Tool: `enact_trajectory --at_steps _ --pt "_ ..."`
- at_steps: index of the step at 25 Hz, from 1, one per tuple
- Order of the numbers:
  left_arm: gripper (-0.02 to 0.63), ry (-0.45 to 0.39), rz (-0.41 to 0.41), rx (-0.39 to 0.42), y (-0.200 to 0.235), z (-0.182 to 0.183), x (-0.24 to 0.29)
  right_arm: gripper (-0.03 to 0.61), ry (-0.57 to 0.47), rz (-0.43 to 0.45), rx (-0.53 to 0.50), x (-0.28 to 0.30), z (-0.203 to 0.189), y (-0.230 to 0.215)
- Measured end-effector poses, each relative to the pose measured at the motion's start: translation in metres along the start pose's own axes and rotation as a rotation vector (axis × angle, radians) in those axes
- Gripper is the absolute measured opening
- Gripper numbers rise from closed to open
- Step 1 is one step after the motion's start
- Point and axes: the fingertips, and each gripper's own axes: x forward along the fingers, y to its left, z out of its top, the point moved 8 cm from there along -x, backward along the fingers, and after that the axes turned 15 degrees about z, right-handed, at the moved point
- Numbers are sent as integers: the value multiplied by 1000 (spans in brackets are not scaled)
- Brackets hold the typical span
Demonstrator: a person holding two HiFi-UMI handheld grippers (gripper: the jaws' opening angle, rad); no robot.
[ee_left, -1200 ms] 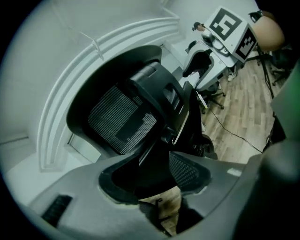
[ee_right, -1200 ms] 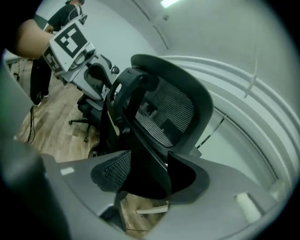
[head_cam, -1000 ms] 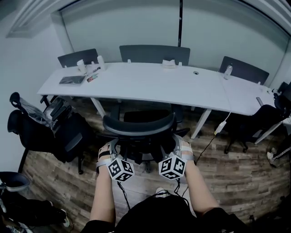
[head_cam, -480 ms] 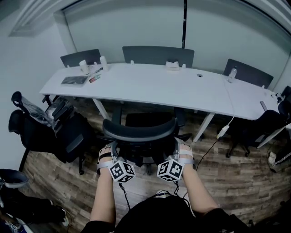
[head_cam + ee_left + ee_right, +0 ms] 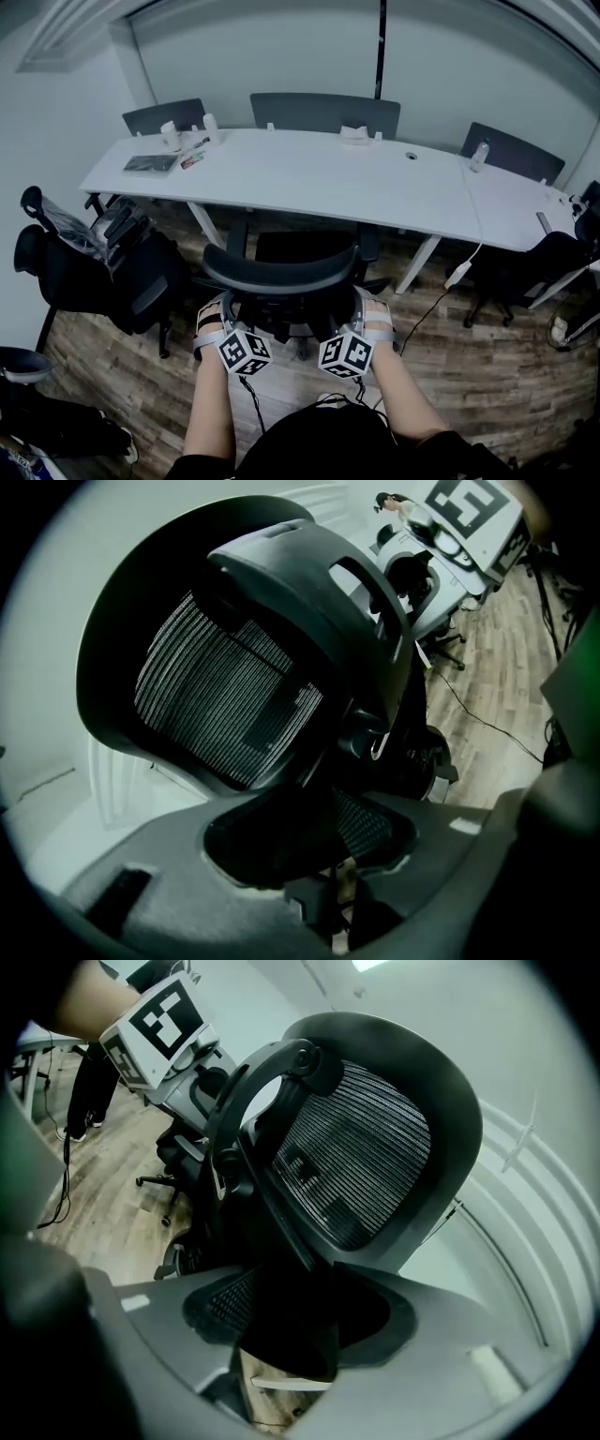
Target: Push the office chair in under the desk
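Observation:
The black office chair (image 5: 281,272) stands on the wood floor just in front of the long white desk (image 5: 309,183), its mesh back towards me and its seat partly under the desk's edge. My left gripper (image 5: 228,317) holds the left side of the chair's back, my right gripper (image 5: 361,314) the right side. In the left gripper view the back's black frame (image 5: 225,705) fills the gap of the left gripper (image 5: 309,827), whose jaws have just been closing on it. In the right gripper view the frame (image 5: 356,1166) sits the same way in the right gripper (image 5: 300,1321).
A second black chair (image 5: 103,267) loaded with a bag stands close on the left, another chair (image 5: 534,258) on the right. A white cable with a power block (image 5: 457,272) hangs off the desk's right part. Three chairs (image 5: 323,111) line the far side.
Both grippers have edged slightly in on the chair's back. The chair stands about where it was before the desk.

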Motion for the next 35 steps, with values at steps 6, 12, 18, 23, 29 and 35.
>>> enact_trajectory --at_steps 6,12,18,23,29,35 --pt "160 7 -6 1 4 1 19 229 -25 18 -9 10 1 -9" --pt "158 35 20 -4 5 7 36 218 -51 30 -17 20 0 -21" --pt "155 35 22 -4 8 11 54 219 -43 33 -8 34 1 -34" --pt "155 10 12 -12 9 17 68 221 -29 32 4 46 -2 -48" --pt "156 -41 6 -29 11 20 83 227 -14 22 25 62 -2 -64" --pt "156 -47 10 -22 18 18 105 229 -13 17 28 78 5 -72"
